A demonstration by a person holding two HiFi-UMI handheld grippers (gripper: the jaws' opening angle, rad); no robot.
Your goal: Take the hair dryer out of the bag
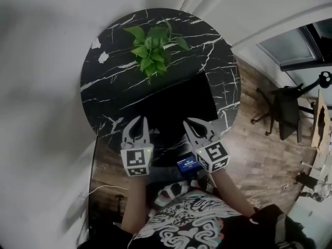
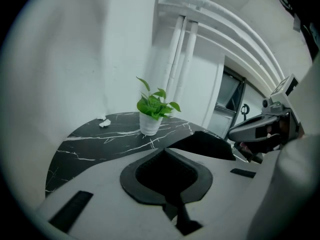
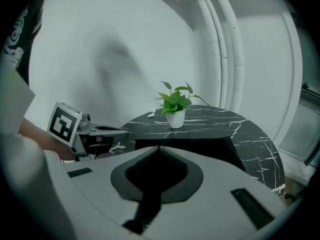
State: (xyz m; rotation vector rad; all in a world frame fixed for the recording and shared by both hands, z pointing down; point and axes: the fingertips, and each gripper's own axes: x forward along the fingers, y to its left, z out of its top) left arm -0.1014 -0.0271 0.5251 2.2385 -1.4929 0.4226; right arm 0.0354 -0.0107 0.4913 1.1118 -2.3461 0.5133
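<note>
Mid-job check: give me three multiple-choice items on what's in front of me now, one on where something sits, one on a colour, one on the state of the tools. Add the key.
1. Where does the black fabric bag lie on the round black marble table, relative to the green potted plant?
A. Behind the plant, by the wall
B. On the person's side of the plant
C. On the floor

2. What colour is the plant's pot?
A. White
B. Red
C. Black

3. How do the left tool and the right tool stand?
A. Both wide open
B. Left shut on the bag
C. Both shut, holding nothing

Key: 1 B, the bag lies between the plant and the tools. 2 A, both gripper views show a white pot. 3 C, each tool's jaws meet with nothing between them.
</note>
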